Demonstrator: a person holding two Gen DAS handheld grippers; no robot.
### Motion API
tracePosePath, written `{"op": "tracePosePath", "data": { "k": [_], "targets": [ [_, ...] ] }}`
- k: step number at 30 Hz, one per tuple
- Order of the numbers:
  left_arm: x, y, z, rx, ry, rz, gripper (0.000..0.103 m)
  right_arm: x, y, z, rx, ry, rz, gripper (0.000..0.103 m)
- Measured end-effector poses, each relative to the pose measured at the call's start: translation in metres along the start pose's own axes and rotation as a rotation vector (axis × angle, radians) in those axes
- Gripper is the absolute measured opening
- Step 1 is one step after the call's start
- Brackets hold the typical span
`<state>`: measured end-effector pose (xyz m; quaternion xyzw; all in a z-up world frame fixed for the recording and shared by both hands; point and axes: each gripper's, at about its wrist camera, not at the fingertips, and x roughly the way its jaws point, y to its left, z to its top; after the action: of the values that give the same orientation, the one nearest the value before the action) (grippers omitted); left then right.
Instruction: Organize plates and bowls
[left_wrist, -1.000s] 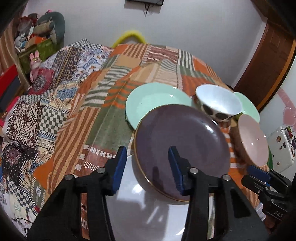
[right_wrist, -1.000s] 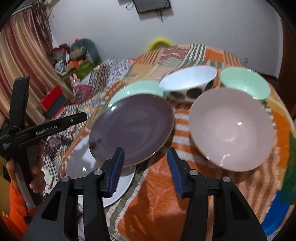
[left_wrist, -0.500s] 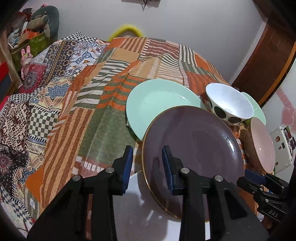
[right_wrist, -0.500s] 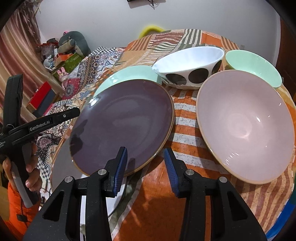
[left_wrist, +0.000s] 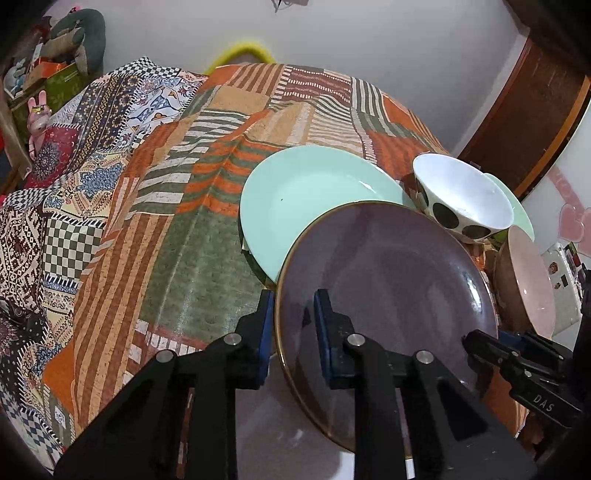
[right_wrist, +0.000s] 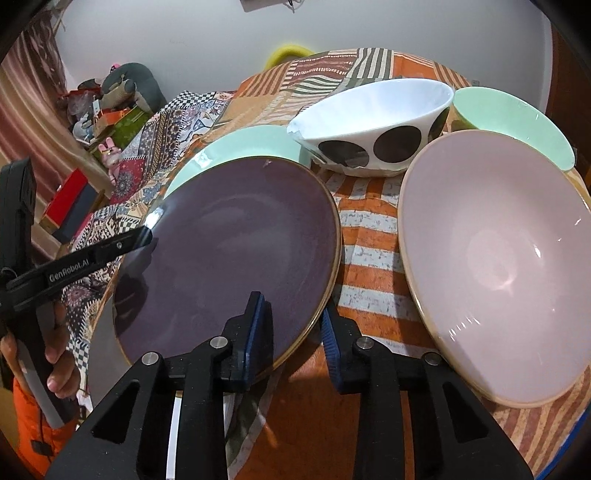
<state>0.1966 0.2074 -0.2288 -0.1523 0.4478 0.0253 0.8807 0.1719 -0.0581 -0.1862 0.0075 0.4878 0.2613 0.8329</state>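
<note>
Glossy round purple plate (left_wrist: 388, 280) overlaps smooth mint plate (left_wrist: 306, 192) on patchwork cloth (left_wrist: 177, 229)

A dark purple plate (right_wrist: 229, 243) with a thin gold rim fills the frame centre, over a mint green plate (left_wrist: 314, 195) and a patchwork cloth (left_wrist: 177, 236) of orange, olive and white stripes. At upper right stand a white bowl (right_wrist: 376, 122) with large black dots, a mint green bowl (right_wrist: 513, 118) and a pale pink bowl (right_wrist: 495, 258) rimmed in tan.

The front plate (right_wrist: 229, 251) overlaps the plate (left_wrist: 310, 195) behind it; three bowls (right_wrist: 373, 122) stand to its right on the tabletop (right_wrist: 369, 236).
</note>
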Motion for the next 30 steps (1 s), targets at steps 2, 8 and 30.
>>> {"op": "tracePosePath", "data": {
  "k": [2, 8, 30],
  "targets": [
    [0.001, 0.001, 0.0, -0.003, 0.008, -0.006, 0.021, 0.0, 0.001, 0.0, -0.003, -0.001, 0.002, 0.027],
    [-0.001, 0.005, 0.002, -0.02, 0.02, -0.034, 0.021, -0.003, 0.003, 0.001, -0.02, 0.006, 0.001, 0.027],
    [-0.078, -0.022, -0.024, -0.009, -0.046, -0.071, 0.021, -0.056, 0.008, 0.0, -0.07, -0.089, 0.012, 0.027]
  ]
}}
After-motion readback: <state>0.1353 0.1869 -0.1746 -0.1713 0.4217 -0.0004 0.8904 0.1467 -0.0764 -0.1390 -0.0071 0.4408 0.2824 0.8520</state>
